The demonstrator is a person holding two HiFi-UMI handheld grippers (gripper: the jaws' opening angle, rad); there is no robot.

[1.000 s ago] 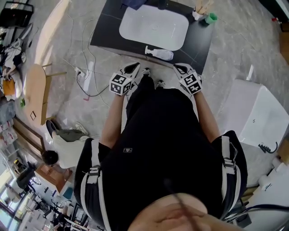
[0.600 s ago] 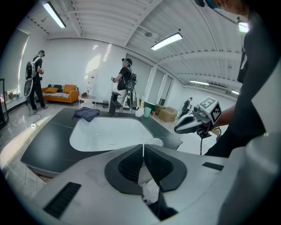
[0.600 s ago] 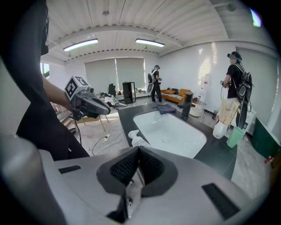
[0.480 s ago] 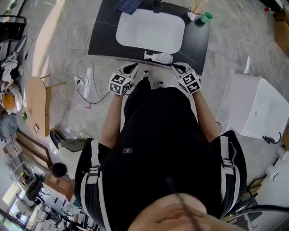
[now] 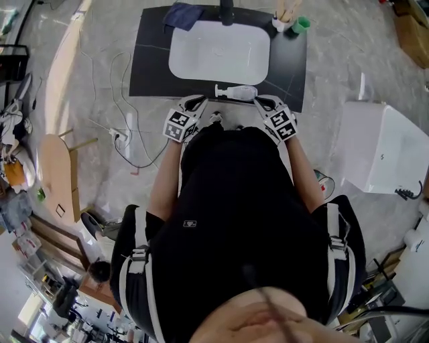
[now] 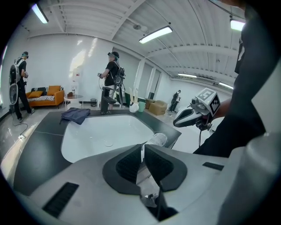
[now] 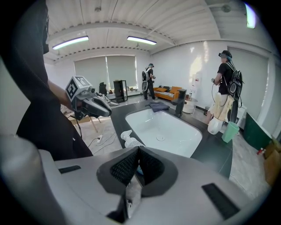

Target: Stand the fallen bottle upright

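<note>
Though clenched and empty, left tool [image 6: 143, 149] and right tool [image 7: 138, 151] near fallen bottle [image 5: 236, 92] beside sink [image 5: 218, 53], cloth [image 5: 181, 15] beyond.

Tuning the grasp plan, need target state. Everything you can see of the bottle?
The bottle is clear plastic with a white spray head. It lies on its side on the dark counter, on the strip between the white sink and the counter's front edge, head toward the head view's left, base toward its right. Nothing but the counter seems to touch it.

The left gripper [image 6: 143, 149] and right gripper [image 7: 138, 150] each hide part of the bottle [image 6: 157, 139] behind their jaws.
</note>
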